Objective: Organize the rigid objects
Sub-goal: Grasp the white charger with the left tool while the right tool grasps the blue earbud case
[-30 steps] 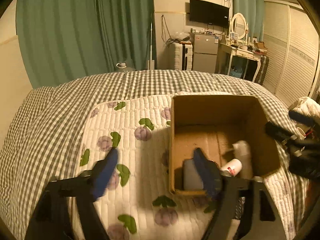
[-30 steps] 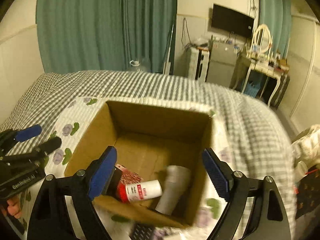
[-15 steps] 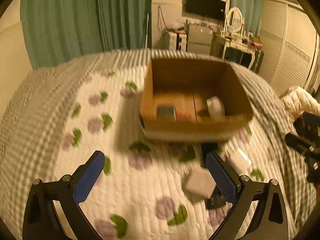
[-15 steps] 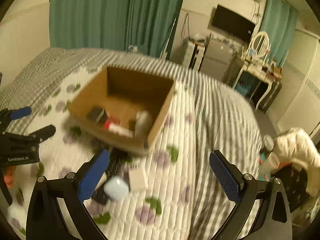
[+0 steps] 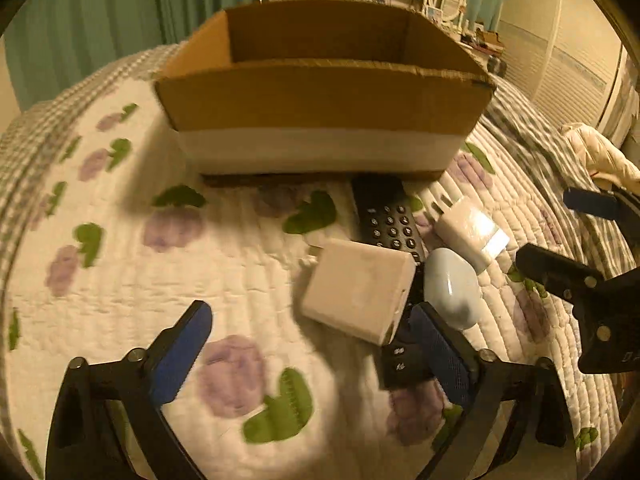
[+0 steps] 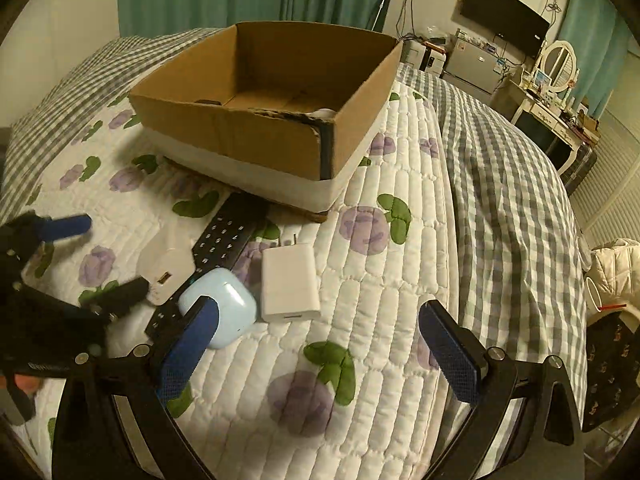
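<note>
A cardboard box (image 5: 320, 96) (image 6: 256, 136) stands on the quilted bed. In front of it lie a black remote (image 5: 386, 220) (image 6: 228, 236), a white adapter block (image 5: 358, 296) (image 6: 162, 266), a second white charger (image 5: 470, 232) (image 6: 290, 282) and a pale blue earbud case (image 5: 452, 288) (image 6: 224, 300). My left gripper (image 5: 316, 356) is open and empty, low over the quilt, its right finger beside the adapter block. My right gripper (image 6: 320, 352) is open and empty, its left finger next to the earbud case. The box's contents are mostly hidden.
The floral quilt (image 6: 360, 280) lies over a checked blanket (image 6: 500, 160). A white garment (image 5: 600, 156) lies off the bed's right side. Green curtains, a TV and a dresser stand far behind.
Both grippers have dropped from above the box toward the cluster of loose objects in front of it. Both stay open and empty.
</note>
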Demonstrator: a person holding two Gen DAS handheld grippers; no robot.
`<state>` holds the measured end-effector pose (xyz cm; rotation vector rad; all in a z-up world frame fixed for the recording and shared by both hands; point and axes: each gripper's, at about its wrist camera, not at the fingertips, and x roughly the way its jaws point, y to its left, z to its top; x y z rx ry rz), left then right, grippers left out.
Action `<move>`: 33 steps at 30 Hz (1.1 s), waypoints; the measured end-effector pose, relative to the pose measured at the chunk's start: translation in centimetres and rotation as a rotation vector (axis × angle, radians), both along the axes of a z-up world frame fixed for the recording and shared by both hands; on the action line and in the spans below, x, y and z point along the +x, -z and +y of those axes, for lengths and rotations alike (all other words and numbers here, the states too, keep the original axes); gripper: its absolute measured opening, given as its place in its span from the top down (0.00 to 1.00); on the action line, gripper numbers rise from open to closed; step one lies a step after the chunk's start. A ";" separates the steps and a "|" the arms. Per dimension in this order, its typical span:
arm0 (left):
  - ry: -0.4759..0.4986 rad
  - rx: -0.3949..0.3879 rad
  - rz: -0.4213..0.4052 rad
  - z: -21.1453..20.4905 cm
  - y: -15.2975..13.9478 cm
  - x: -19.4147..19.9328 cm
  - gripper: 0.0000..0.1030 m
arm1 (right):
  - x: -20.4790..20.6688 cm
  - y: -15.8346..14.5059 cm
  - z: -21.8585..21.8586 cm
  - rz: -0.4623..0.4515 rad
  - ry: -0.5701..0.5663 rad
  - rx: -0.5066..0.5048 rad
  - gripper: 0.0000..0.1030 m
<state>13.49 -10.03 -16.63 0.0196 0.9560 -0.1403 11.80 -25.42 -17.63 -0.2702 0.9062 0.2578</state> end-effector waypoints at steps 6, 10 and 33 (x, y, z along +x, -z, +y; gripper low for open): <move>0.037 -0.060 0.026 -1.1 1.3 1.3 0.26 | 0.8 1.2 -0.4 0.000 0.016 -0.040 0.02; 0.069 -0.127 0.048 -0.9 1.3 1.8 0.38 | 0.9 1.6 -0.7 0.004 0.021 -0.023 0.02; -0.091 0.014 -0.064 6.1 -2.1 -0.6 0.44 | 1.5 4.1 5.5 0.233 0.089 0.185 0.15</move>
